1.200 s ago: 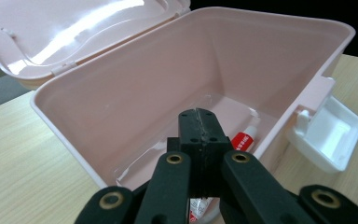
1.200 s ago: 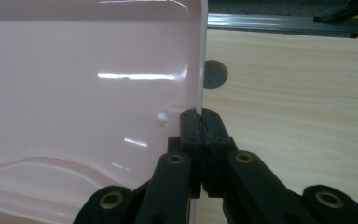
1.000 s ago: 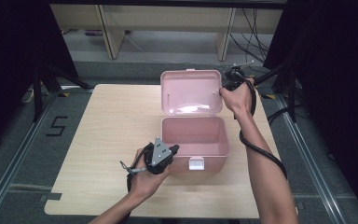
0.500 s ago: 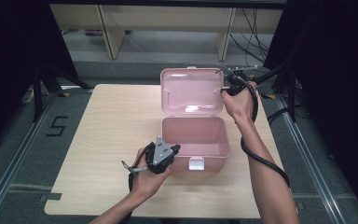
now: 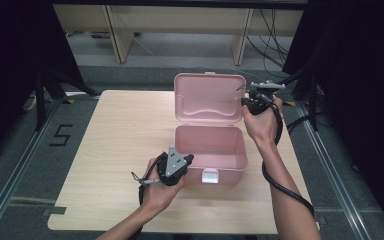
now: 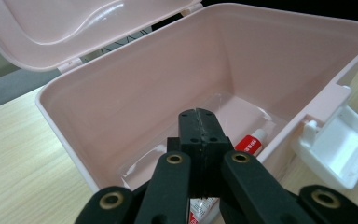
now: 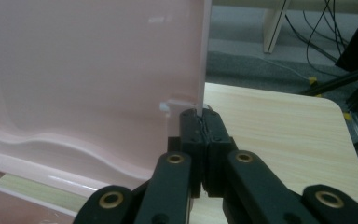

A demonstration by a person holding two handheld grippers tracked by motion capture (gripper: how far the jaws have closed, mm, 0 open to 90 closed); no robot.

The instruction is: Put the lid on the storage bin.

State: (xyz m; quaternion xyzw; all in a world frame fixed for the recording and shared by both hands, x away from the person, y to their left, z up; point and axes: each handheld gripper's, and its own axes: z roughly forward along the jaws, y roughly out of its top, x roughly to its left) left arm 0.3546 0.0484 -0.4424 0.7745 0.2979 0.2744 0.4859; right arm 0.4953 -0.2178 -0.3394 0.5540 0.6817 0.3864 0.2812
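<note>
Right gripper [image 5: 246, 104], arm stretched toward 1 o'clock, clamps the lid [image 5: 209, 97] edge; left gripper [image 5: 186, 161], jaws together, rests at the box's [image 5: 210, 150] 8 o'clock rim.

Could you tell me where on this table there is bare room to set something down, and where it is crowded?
The widest free patch is the table's left half, from its left edge to the pink box. A narrower strip runs along the near edge, between the forearms. It is crowded around the box: the left gripper sits at its front left corner, and the right gripper is at the raised lid's right edge.
</note>
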